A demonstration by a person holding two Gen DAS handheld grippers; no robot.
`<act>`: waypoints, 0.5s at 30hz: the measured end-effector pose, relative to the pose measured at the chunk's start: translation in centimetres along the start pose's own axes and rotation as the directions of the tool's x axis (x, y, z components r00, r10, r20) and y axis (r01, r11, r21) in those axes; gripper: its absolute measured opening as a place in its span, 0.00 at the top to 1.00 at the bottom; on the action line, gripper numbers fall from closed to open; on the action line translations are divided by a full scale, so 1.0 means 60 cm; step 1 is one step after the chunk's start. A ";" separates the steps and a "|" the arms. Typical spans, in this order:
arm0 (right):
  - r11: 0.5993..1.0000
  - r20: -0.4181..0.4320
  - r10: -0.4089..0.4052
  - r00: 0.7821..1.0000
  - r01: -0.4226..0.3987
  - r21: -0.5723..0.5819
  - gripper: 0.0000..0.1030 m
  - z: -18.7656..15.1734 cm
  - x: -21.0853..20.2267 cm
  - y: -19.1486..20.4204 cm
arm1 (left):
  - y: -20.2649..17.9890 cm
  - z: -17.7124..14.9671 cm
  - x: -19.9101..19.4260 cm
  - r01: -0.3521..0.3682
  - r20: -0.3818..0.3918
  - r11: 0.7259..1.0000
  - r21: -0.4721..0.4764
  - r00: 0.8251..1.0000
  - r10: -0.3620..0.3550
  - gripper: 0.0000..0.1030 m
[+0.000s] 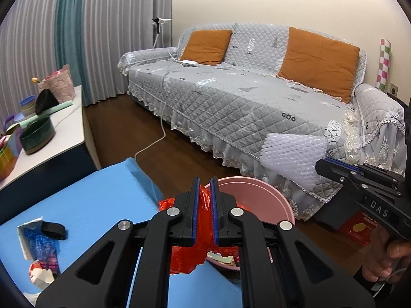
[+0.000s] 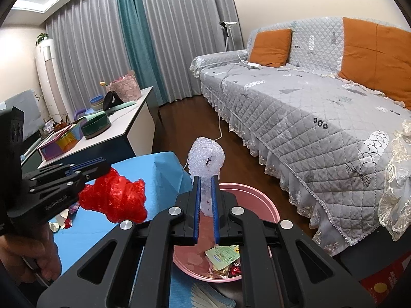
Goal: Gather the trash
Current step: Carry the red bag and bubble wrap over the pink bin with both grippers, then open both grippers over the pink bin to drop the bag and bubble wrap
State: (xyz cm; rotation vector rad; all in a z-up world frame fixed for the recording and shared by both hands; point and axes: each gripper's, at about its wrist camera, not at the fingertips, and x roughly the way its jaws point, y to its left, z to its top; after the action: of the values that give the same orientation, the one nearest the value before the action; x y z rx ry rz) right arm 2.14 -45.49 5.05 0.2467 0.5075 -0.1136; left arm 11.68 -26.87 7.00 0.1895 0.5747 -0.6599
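The left gripper (image 1: 205, 195) has its two blue-padded fingers pressed together on a crumpled red plastic bag (image 1: 190, 251), and it holds this bag above the near edge of the pink basin (image 1: 272, 192). The right gripper (image 2: 206, 195) is clamped on a piece of clear bubble wrap (image 2: 206, 159), which stands up from between its fingers, also over the basin. Both pieces seem to be held here because the basin serves as the trash container: some wrappers (image 2: 224, 258) and scraps already lie at its bottom.

The basin stands at the corner of the blue table cover (image 1: 77, 200), on the side of the grey quilted sofa (image 1: 231, 97). This placing probably lets the person carry trash from the table into it with a short movement. On the blue cover, more trash is not yet collected: a blue plastic wrapper (image 1: 42, 243), a torn white and red carton piece (image 1: 41, 276) and a small black band (image 1: 52, 229), all lying near each other at the left.

The bubble wrap is light and springy, so it may hang on a finger pad after release. The collecting is judged to be in the middle, with both items ready to drop.
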 end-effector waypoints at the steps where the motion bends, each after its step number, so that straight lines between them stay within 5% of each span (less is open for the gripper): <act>1: 1.000 0.000 -0.001 1.000 0.001 0.000 0.92 0.000 0.000 -0.001 | -0.007 0.001 0.005 0.004 -0.003 1.000 0.002 1.000 -0.004 0.92; 12: 1.000 -0.002 -0.015 1.000 0.015 0.018 0.92 0.001 -0.002 -0.016 | -0.046 0.011 0.036 0.025 -0.025 1.000 0.011 0.999 -0.025 0.92; 15: 0.999 -0.015 -0.033 0.999 0.034 0.024 0.81 -0.001 0.003 -0.020 | -0.044 0.010 0.049 0.052 -0.055 0.999 -0.009 0.997 -0.052 0.87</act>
State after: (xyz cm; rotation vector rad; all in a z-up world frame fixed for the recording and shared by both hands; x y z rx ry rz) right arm 2.03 -46.65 4.65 0.2629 0.5247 -0.1509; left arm 12.18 -30.65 5.91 0.1866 0.6367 -0.7048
